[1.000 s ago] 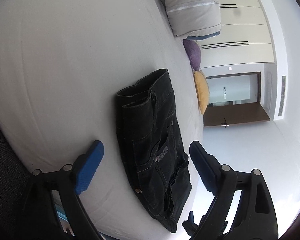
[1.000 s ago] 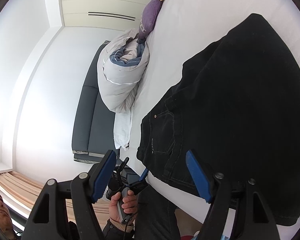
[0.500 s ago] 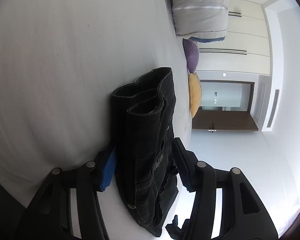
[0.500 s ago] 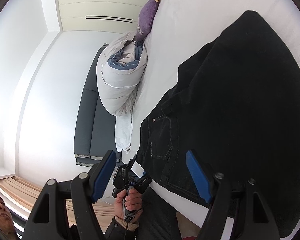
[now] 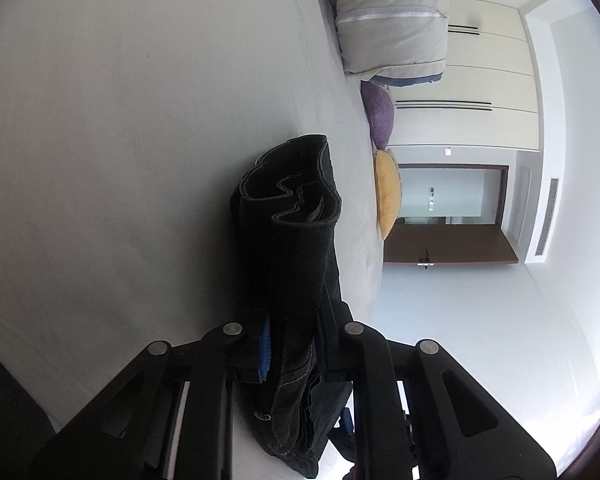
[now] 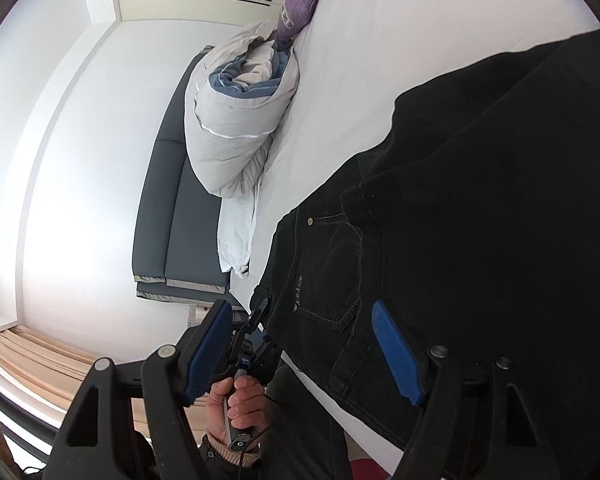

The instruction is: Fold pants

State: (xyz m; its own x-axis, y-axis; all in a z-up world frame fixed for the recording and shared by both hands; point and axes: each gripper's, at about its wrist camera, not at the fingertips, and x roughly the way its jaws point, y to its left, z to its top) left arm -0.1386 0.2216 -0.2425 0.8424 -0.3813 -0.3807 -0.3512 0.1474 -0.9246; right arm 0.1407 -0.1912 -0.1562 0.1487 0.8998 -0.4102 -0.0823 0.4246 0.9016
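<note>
Black denim pants (image 5: 296,248) lie folded on the white bed sheet (image 5: 120,140). My left gripper (image 5: 292,344) is shut on the near edge of the folded stack, its blue pads pressed to both sides of the layers. In the right wrist view the pants (image 6: 480,200) fill the right side, back pocket showing. My right gripper (image 6: 308,348) is open above the pants' lower edge, one blue finger (image 6: 396,356) over the denim, the other (image 6: 208,348) off the bed. The left gripper (image 6: 256,332) and the hand holding it show there too.
A rolled grey duvet (image 5: 392,20) lies at the head of the bed, with a purple pillow (image 5: 380,116) and a yellow pillow (image 5: 388,192) along the edge. Wardrobes and a doorway (image 5: 448,216) stand beyond. A dark sofa (image 6: 180,208) stands by the wall.
My left gripper moved forward onto the pants' edge and closed on the stacked layers. My right gripper stayed open and shifted closer over the pants.
</note>
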